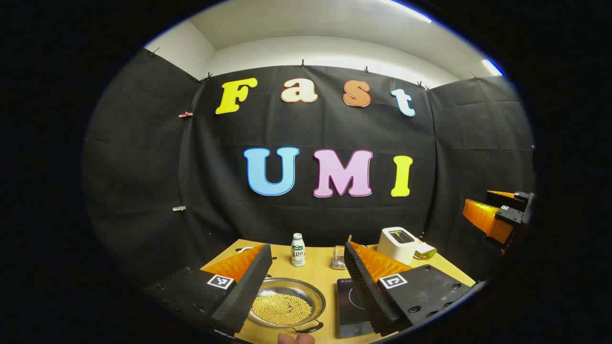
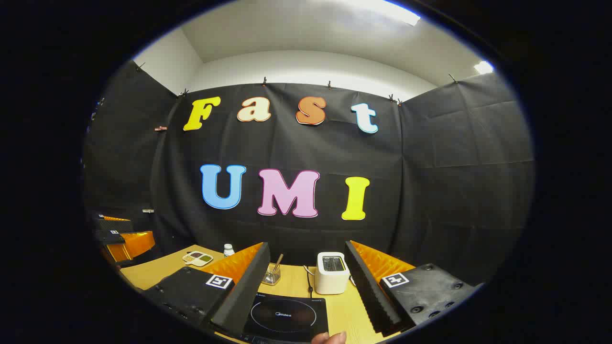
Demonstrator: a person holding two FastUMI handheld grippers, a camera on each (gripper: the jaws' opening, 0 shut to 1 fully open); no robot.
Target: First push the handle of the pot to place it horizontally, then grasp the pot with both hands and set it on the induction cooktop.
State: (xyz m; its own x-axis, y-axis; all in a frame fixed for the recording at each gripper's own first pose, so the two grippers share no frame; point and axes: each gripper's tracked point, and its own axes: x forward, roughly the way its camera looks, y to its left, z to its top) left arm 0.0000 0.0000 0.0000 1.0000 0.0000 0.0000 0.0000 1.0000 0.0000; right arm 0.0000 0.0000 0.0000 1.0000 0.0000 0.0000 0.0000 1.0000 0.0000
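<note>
**Both grippers high and empty, pot waiting beside the cooktop**

In the left gripper view the left gripper hangs above the near edge of the table with its 2 fingers spread wide and nothing between them. The pot, a shallow metal pan holding a layer of small yellow beads, sits on the table just left of the induction cooktop. A dark handle curves at its near rim. The right gripper is likewise wide and empty, hovering over the cooktop's near side in its own view.

Judging by the thin steel and loose filling, the pot should be fairly light but stiff, with a smooth rim that may slip under the pads. The beads will roll and spill if it tilts, so it needs a level lift with 1 gripper on each side of the rim. The handle looks small and should swing with a gentle push.

Farther back stand a bottle, a glass jar and a white toaster.
</note>
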